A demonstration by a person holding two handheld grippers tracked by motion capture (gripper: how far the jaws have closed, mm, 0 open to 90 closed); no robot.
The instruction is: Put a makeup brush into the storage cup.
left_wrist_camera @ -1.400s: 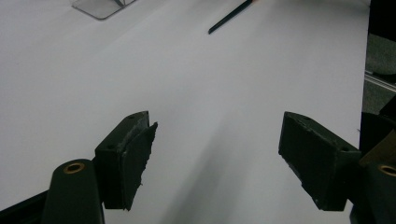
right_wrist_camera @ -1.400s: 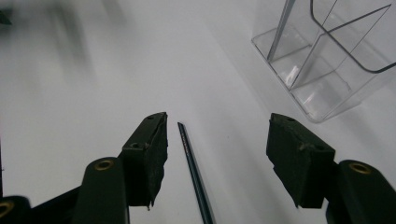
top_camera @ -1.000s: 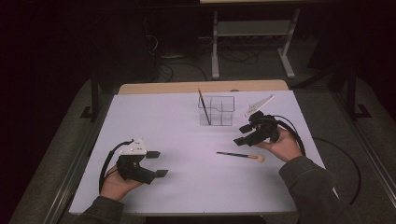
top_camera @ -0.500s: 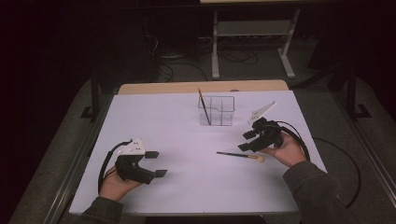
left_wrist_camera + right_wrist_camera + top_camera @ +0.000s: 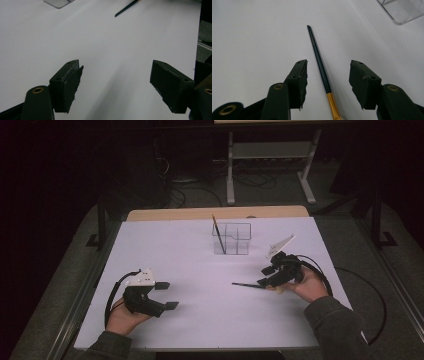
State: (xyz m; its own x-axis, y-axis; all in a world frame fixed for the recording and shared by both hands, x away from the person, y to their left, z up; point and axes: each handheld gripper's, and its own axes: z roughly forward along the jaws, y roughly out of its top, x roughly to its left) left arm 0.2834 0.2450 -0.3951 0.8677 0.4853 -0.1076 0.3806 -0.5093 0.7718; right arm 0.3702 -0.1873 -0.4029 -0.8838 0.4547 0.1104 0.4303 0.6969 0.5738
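The right gripper (image 5: 266, 275) hangs low over the white worktop (image 5: 200, 270), at about 4 o'clock from the clear organizer (image 5: 231, 238). Its jaws stand wide apart and hold nothing. In the right gripper view, the brush (image 5: 320, 63) lies flat on the worktop between the two jaws, touching neither of them; its dark green handle points away toward 11 o'clock and its gold ferrule comes back toward the camera. In the high view, the brush (image 5: 248, 285) lies just at 9 o'clock of the right gripper.

The left gripper (image 5: 166, 295) rests at the near left of the worktop, well apart from the brush. Its jaws are also wide open and empty, with only bare worktop between them.

The organizer stands near the far edge, and one dark pencil (image 5: 218, 233) leans in its left compartment.
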